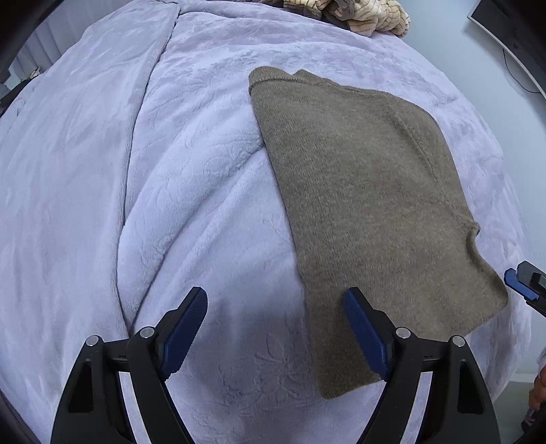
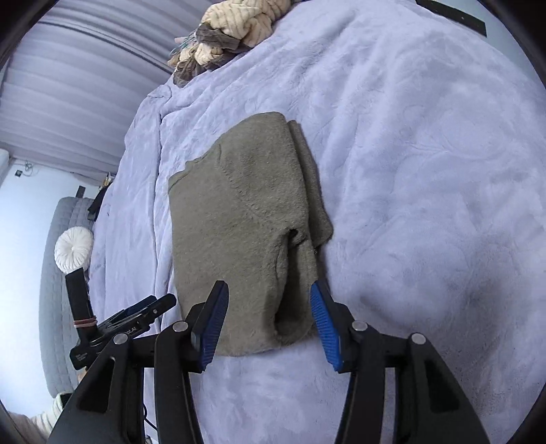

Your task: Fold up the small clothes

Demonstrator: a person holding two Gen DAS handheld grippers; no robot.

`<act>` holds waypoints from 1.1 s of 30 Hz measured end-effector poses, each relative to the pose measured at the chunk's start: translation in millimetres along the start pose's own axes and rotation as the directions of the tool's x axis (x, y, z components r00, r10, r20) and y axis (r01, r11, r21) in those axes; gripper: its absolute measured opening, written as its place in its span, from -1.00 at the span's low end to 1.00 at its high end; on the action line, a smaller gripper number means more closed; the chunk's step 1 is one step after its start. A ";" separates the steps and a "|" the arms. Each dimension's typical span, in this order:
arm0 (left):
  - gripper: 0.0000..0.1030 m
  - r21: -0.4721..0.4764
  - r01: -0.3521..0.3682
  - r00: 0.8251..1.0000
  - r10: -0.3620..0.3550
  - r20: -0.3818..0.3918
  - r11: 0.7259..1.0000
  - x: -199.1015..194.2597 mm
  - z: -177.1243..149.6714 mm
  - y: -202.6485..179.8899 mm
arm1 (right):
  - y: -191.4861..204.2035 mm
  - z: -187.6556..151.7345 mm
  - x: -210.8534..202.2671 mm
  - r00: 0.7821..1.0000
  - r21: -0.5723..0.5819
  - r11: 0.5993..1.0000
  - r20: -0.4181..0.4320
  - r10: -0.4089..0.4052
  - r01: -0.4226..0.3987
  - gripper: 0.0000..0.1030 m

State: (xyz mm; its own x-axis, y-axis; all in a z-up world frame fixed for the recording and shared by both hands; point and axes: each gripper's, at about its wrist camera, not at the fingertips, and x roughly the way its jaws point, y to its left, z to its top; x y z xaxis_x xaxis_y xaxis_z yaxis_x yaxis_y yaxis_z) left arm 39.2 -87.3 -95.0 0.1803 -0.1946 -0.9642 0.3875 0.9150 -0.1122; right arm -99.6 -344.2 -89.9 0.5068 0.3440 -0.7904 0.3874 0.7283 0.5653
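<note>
A lilac plush blanket (image 1: 170, 205) covers the bed, and a heap of cream and brown striped clothes (image 2: 232, 30) lies at its far end, well beyond the brown knit sweater (image 1: 368, 205). Nothing lies between the sweater and either gripper. The left gripper (image 1: 274, 328) hangs with its jaws wide apart and empty, its right finger over the sweater's near left corner. The right gripper (image 2: 269, 324) is likewise spread and empty, its fingers either side of the sweater's near edge. The sweater lies folded flat on the blanket.
</note>
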 end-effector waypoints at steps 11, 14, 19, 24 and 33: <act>0.62 -0.018 -0.004 0.998 0.003 -0.066 1.000 19.8 -23.7 -8.1 | 3.5 -16.3 43.3 0.944 -0.202 0.942 -0.141 -0.298 0.267 -0.76; 0.62 -0.002 -0.018 0.997 0.018 -0.071 1.000 19.8 -25.0 -12.1 | -18.8 -20.5 55.0 0.948 -0.130 0.960 -0.171 -0.268 0.248 -0.76; 0.62 0.017 -0.031 0.997 0.032 -0.071 0.999 18.3 -24.6 -15.9 | -29.8 -20.1 41.8 0.960 -0.049 0.975 -0.171 -0.223 0.217 -0.74; 0.62 0.021 -0.031 0.997 0.033 -0.074 0.999 15.4 -23.0 -14.5 | -39.8 -21.8 17.8 0.970 0.024 0.982 -0.165 -0.181 0.187 -0.69; 0.62 0.020 -0.027 0.996 0.028 -0.085 0.999 15.0 -17.6 -13.3 | -28.7 -11.8 -2.4 0.972 0.019 0.980 -0.130 -0.193 0.197 -0.66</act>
State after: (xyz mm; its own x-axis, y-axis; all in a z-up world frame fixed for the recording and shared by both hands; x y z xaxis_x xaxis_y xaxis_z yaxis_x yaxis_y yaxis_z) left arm 20.8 -96.1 -112.2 0.1137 -0.1380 -0.9839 0.4004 0.9127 -0.0818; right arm -121.1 -359.0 -106.9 0.3177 0.2709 -0.9087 0.4943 0.7705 0.4025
